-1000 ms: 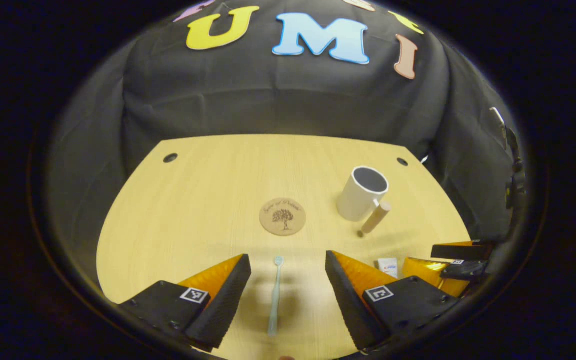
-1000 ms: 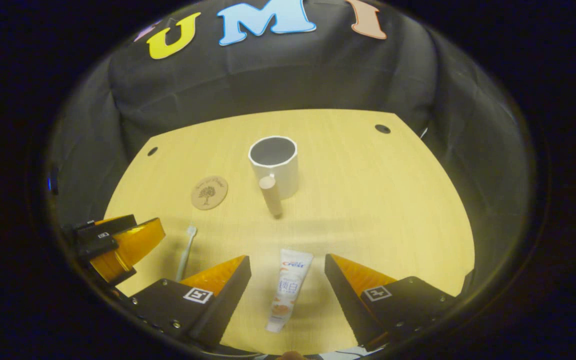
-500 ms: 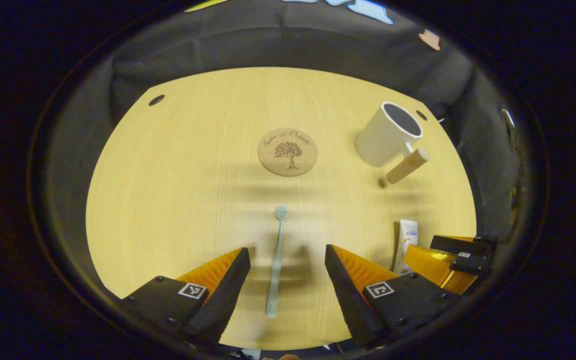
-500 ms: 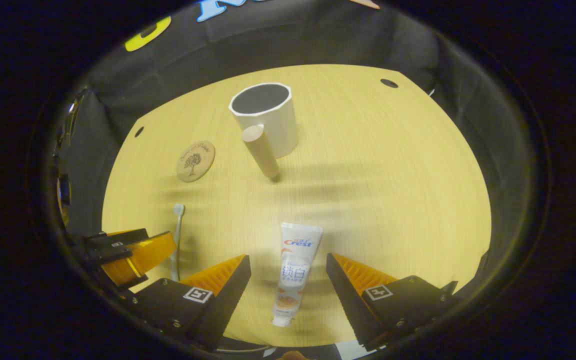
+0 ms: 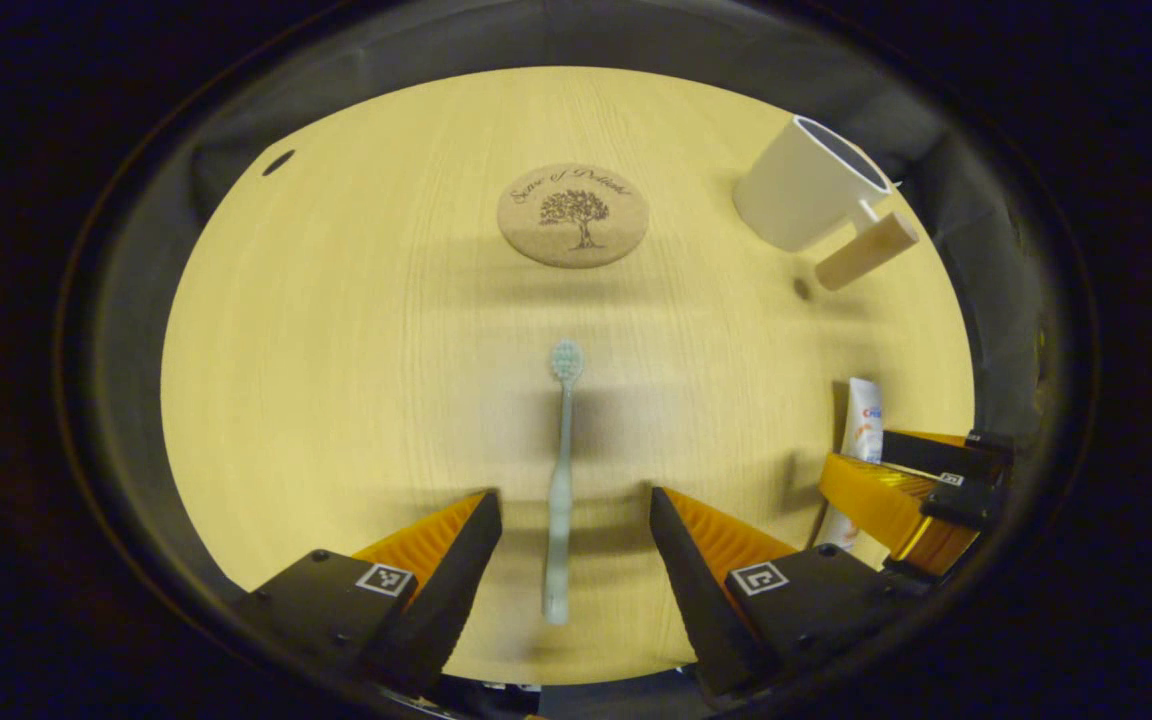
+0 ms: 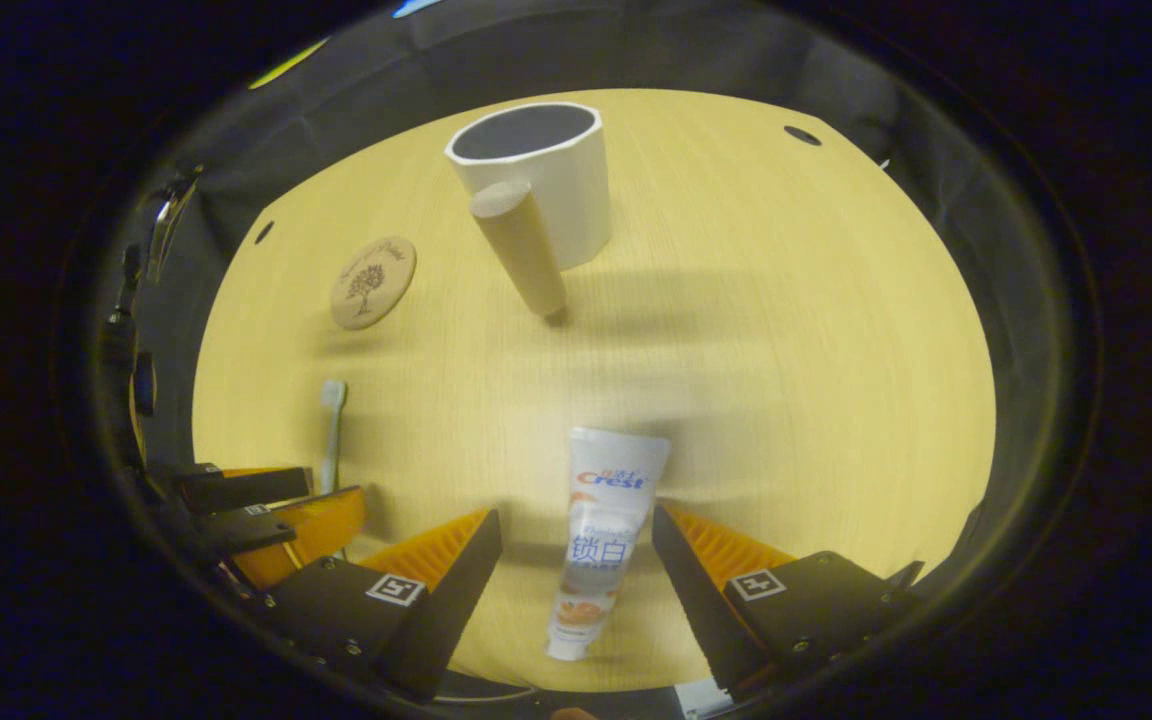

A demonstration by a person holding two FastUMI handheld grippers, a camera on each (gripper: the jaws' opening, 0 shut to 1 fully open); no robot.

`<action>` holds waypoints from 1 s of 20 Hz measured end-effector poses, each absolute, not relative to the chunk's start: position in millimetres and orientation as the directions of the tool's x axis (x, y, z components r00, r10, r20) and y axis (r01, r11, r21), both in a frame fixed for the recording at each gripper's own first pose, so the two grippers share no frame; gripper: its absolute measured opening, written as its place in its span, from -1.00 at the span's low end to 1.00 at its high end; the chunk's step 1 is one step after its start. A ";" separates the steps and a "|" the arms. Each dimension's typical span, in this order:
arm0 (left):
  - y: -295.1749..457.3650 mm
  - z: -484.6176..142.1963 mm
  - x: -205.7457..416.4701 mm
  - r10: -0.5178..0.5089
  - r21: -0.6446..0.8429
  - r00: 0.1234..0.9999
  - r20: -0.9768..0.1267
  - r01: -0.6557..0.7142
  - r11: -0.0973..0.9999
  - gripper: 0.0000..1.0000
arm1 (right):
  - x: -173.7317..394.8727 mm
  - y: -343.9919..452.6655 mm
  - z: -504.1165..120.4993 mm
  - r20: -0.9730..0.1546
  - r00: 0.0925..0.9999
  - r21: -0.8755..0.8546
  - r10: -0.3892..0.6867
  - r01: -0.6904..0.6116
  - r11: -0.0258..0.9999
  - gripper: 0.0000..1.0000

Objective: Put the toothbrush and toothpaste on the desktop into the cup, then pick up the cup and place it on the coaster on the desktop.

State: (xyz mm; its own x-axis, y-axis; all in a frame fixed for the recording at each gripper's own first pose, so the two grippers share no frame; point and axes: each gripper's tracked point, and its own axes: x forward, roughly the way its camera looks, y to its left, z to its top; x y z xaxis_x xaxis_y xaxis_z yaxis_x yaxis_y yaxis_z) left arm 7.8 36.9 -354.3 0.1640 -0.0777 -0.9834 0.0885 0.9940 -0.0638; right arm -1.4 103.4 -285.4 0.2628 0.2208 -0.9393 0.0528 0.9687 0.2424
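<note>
Left hand-held gripper point(image 5: 574, 520): jaws spread wide, straddling the toothbrush handle, grasping nothing.
Right hand-held gripper point(image 6: 576, 545): jaws likewise released, one on each side of the toothpaste, apparently not pressing on it.
Toothbrush point(image 5: 560, 480): lies flat on the table point(image 5: 336, 350), head pointing toward the coaster, handle end between the left fingers. Judged light, thin and stiff; its smooth, narrow handle may roll or pivot, so the hold is best taken across the thicker lower handle, close to the table.
Toothpaste point(image 6: 601, 535): lies flat, cap toward the camera, crimped end toward the cup. Judged light and soft-walled; it will dent under pressure, so a hold on the fuller body near the cap seems firmest.
Cup point(image 6: 541, 180): white, upright, open mouth empty as far as visible, with a wooden peg handle point(image 6: 519, 245); stands at the far side, well apart from both items.
Coaster point(image 5: 573, 214): round cork disc, bare, lying left of the cup in the right gripper view.
Stage: judged pre-grasp; neither item lifted yet.
</note>
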 end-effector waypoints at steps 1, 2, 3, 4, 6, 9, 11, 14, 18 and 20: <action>39.2 -355.3 4.9 -0.062 -0.049 0.158 -0.986 0.086 0.995 0.93 | -1.2 103.3 -288.3 -0.941 0.255 0.245 0.222 0.059 0.968 0.89; 41.4 -358.7 6.5 -0.052 -0.036 0.164 -0.985 0.097 0.995 0.99 | -2.3 104.0 -290.5 -0.943 0.248 0.244 0.222 0.063 0.968 0.89; 41.2 -358.2 7.5 -0.049 -0.031 0.169 -0.984 0.108 0.994 0.96 | -2.7 102.8 -293.5 -0.946 0.242 0.239 0.217 0.065 0.969 0.89; 42.8 -359.3 7.6 -0.036 -0.017 0.167 -0.985 0.114 0.993 0.94 | -4.5 101.4 -296.9 -0.951 0.232 0.225 0.205 0.064 0.972 0.89; 41.7 -359.1 7.6 -0.028 -0.006 0.168 -0.985 0.128 0.992 0.84 | -5.3 100.5 -297.2 -0.955 0.217 0.218 0.201 0.058 0.974 0.88; 34.6 -359.0 7.0 -0.032 -0.005 0.187 -0.982 0.142 0.990 0.70 | -6.2 99.0 -297.3 -0.960 0.204 0.206 0.190 0.060 0.977 0.75; 30.9 -358.2 8.2 -0.036 -0.004 0.203 -0.978 0.157 0.988 0.34 | -7.7 93.6 -299.0 -0.965 0.202 0.181 0.166 0.061 0.982 0.57; 31.3 -358.9 9.9 -0.048 -0.009 0.233 -0.971 0.167 0.986 -0.34 | -9.4 88.5 -300.5 -0.965 0.209 0.179 0.162 0.067 0.982 -0.02; 32.7 -359.0 9.3 -0.078 -0.027 0.260 -0.962 0.193 0.981 -0.75 | -9.2 88.4 -301.3 -0.955 0.231 0.207 0.184 0.077 0.975 -0.27; 31.6 -356.7 8.6 -0.069 -0.009 0.270 -0.961 0.219 0.976 -0.73 | -11.1 88.4 -298.5 -0.952 0.236 0.213 0.193 0.061 0.975 -0.33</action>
State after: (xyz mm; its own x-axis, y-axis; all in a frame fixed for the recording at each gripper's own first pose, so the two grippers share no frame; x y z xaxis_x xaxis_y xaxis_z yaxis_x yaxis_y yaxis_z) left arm 8.6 31.6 -356.7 0.2695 -0.0691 -0.9605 0.2189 0.9757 -0.0088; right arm -11.1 88.4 -298.5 0.2356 0.1934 -0.9524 0.0605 0.9752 0.2130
